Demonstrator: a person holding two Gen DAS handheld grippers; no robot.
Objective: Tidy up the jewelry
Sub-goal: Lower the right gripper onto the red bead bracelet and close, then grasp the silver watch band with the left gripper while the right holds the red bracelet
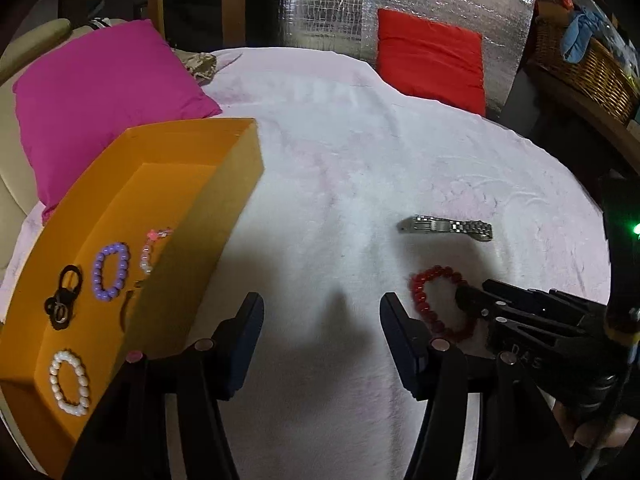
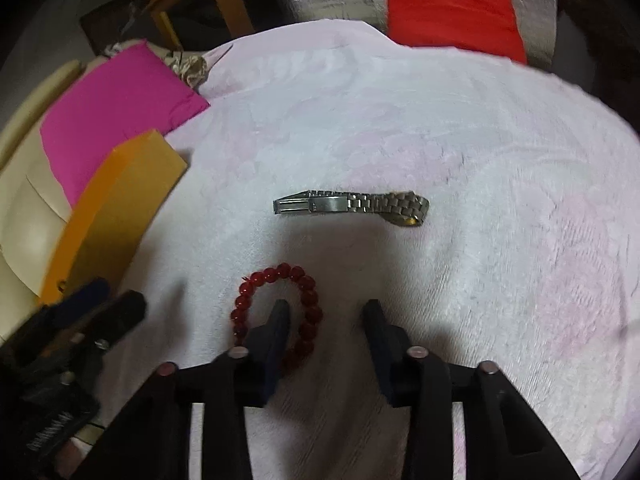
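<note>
1. Right gripper [image 2: 325, 312] spread open, one finger [image 2: 276, 320] set inside the loop of the red bead bracelet [image 2: 276, 312], the other outside; nothing gripped yet.
2. Left gripper [image 1: 322, 320] likewise open and empty, hovering just beside the orange box [image 1: 224, 216].
3. Bracelet lying on the pale blanket [image 1: 360, 152] toward the near right edge, metal watch [image 2: 352, 204] just beyond it.
4. Box at the left edge already holding purple [image 1: 110, 272] and white bracelets [image 1: 68, 380].
5. Judged light, limp on its cord, beads smooth and likely slippery; best pinched across one side of the ring.
</note>
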